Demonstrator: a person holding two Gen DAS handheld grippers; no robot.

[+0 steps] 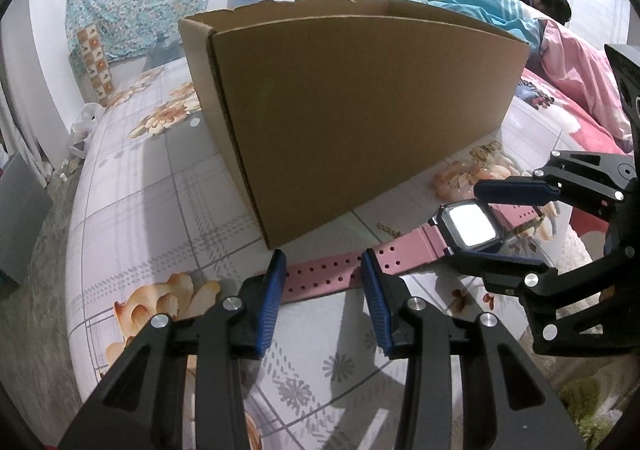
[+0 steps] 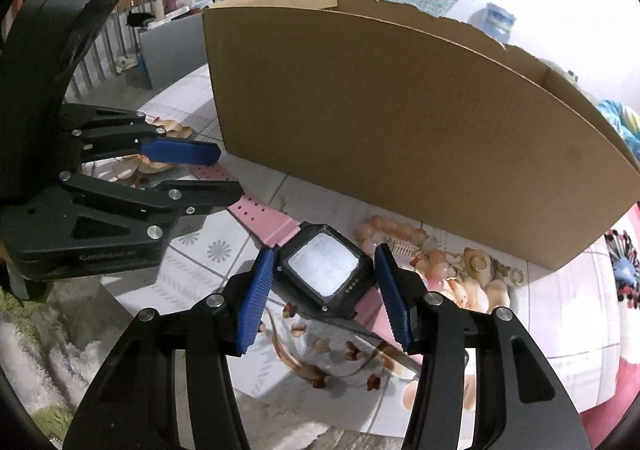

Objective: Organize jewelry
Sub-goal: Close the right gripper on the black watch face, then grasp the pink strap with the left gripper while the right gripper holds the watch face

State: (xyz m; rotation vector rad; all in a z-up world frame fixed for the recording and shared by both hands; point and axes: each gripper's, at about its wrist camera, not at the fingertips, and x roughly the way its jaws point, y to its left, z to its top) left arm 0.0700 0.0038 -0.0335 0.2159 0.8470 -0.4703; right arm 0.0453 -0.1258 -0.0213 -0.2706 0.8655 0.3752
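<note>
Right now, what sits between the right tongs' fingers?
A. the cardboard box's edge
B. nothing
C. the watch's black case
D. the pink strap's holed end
C: in the right wrist view the right tongs straddle the black case of the watch, fingers open either side.

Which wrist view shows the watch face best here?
The right wrist view: the watch face sits centered between the open right gripper fingers. The left wrist view shows it off to the side and glared, plus the pink strap.
</note>
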